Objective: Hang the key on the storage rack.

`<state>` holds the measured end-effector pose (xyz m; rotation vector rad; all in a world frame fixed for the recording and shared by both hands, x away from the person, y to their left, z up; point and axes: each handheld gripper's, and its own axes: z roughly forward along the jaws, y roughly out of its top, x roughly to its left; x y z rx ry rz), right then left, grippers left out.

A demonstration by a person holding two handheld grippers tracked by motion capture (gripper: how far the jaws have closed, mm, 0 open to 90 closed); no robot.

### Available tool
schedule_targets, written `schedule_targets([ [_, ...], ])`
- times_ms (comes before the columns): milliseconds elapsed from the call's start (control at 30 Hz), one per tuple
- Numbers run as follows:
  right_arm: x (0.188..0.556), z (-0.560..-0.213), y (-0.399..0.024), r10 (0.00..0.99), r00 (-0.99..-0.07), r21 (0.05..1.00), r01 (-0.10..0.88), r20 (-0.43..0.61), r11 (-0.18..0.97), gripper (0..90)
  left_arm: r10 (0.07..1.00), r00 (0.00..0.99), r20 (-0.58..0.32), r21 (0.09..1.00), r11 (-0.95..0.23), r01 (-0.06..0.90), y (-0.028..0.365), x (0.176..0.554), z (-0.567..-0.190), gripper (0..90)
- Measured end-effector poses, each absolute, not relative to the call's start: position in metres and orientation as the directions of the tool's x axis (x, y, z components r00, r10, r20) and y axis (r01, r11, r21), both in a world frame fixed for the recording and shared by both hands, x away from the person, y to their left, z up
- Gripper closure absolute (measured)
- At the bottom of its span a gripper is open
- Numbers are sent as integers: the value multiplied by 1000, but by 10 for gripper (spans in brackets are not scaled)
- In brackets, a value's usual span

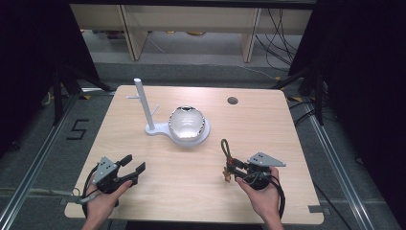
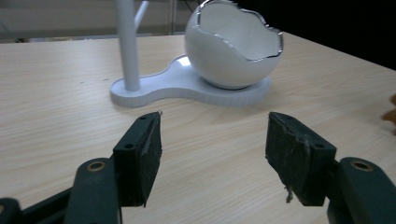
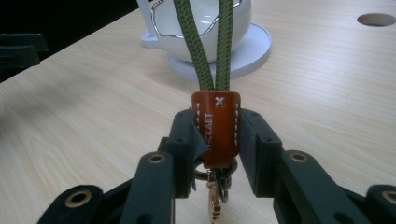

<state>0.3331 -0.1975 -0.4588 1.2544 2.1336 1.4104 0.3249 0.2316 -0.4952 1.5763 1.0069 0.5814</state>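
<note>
Near the tabletop's [image 1: 191, 182] front edge, the right gripper [image 3: 217, 135] has its jaws closed on the brown leather tab of a green cord keychain [image 3: 216, 126], while the left gripper [image 2: 212, 149] rests with jaws wide apart, holding nothing. Farther off stands a white stand [image 1: 160, 129] with an upright post, carrying what looks like an eggshell-shaped bowl [image 1: 187, 122].

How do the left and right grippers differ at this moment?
The left gripper has its jaws spread wide with nothing between them, while the right gripper is shut on the brown leather tab of a green cord strap. The left gripper points toward the white stand with the egg-shaped bowl; the right holds its strap loop upright above the table. Both are hand-held near the table's front edge.
</note>
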Motion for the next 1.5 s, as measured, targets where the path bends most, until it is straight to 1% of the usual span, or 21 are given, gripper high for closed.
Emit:
schedule_targets([
  [33,333,-458,-197,790,-576,858,496,209,134,683,844,515,-148,954,-16,300,230,324,-493,361],
  [67,334,-458,-197,782,-593,867,477,194,147,684,838,526,-149,954,-17,298,227,324,-490,363],
  [167,333,-455,-194,793,-589,887,438,158,149,683,811,563,-160,956,-14,293,217,325,-480,374],
  [267,333,-454,-192,782,-599,891,434,175,133,683,796,584,-156,957,-25,289,209,326,-472,383],
  [400,332,-453,-189,796,-580,903,416,173,107,684,776,610,-162,960,-18,278,201,328,-466,396],
  [533,333,-452,-185,789,-598,922,370,141,115,683,752,636,-170,962,-14,273,191,332,-454,412],
  [567,331,-451,-184,793,-590,919,380,151,108,683,752,636,-170,962,-14,273,191,332,-454,415],
  [600,332,-451,-184,798,-589,925,361,129,116,683,750,638,-172,962,-12,274,189,333,-453,419],
  [633,330,-451,-180,794,-585,921,379,162,91,683,738,651,-178,962,-9,273,185,334,-450,423],
  [667,330,-451,-180,794,-585,921,379,162,91,683,738,651,-178,962,-9,273,185,334,-450,427],
  [700,332,-451,-179,792,-596,931,349,133,106,683,725,664,-180,963,-7,269,180,336,-447,430],
  [767,332,-451,-177,790,-596,930,354,141,101,683,716,672,-189,962,-2,273,177,337,-445,433],
  [800,333,-451,-174,786,-603,936,337,137,96,683,703,684,-195,963,3,270,173,339,-444,444],
  [833,332,-451,-173,785,-602,937,340,146,87,683,703,683,-197,961,1,276,171,339,-442,449],
  [867,333,-450,-172,785,-605,936,336,132,102,683,697,688,-203,961,5,278,168,340,-441,455],
  [933,332,-450,-169,787,-600,938,336,144,84,683,691,692,-209,960,8,281,166,340,-439,469],
  [967,334,-450,-167,778,-612,942,326,144,82,683,672,705,-226,958,21,287,162,343,-438,474],
  [1100,334,-449,-163,774,-618,941,327,141,89,683,666,709,-232,954,14,298,156,345,-435,488],
  [1200,334,-448,-157,776,-614,942,324,144,81,683,644,725,-246,952,17,307,148,349,-429,509],
  [1267,334,-447,-154,773,-622,946,308,123,97,683,636,730,-249,951,17,309,143,350,-427,522],
  [1500,334,-447,-145,765,-630,951,300,135,79,683,598,755,-269,947,22,320,127,357,-422,538],
])
